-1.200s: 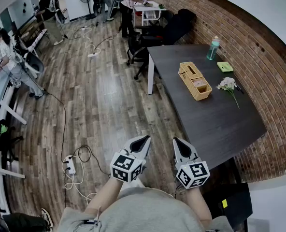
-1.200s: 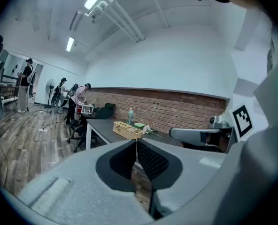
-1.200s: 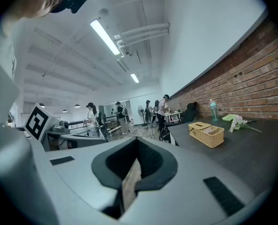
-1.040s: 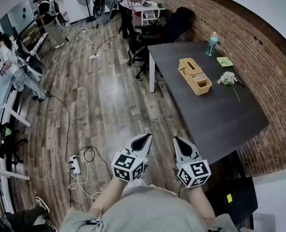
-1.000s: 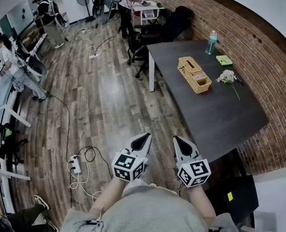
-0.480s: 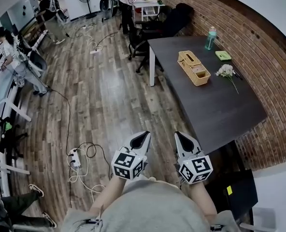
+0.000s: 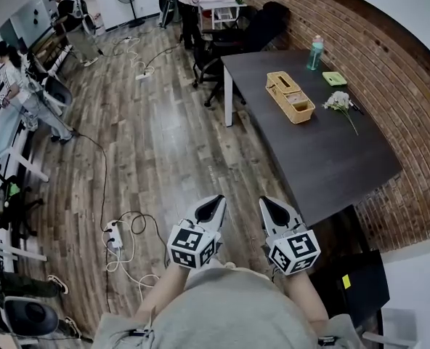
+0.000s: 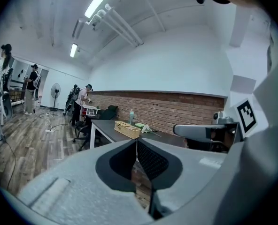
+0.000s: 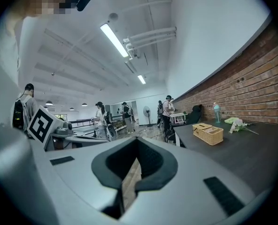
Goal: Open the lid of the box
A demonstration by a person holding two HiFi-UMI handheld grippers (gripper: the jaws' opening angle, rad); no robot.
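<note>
A tan wicker box lies on a dark table at the upper right of the head view, half of it lidded with a slot, the other half showing an open compartment. It also shows far off as the wicker box in the left gripper view and the wicker box in the right gripper view. My left gripper and right gripper are held close to my body over the wooden floor, far from the table. Both are shut with nothing between the jaws.
On the table stand a teal bottle, a green pad and white flowers. Black chairs crowd the table's far end. A power strip and cables lie on the floor to my left. People stand at the far left and back.
The head view has shifted slightly, so the table and box sit a little higher and further off in the frame. Both grippers stay shut near my body.
</note>
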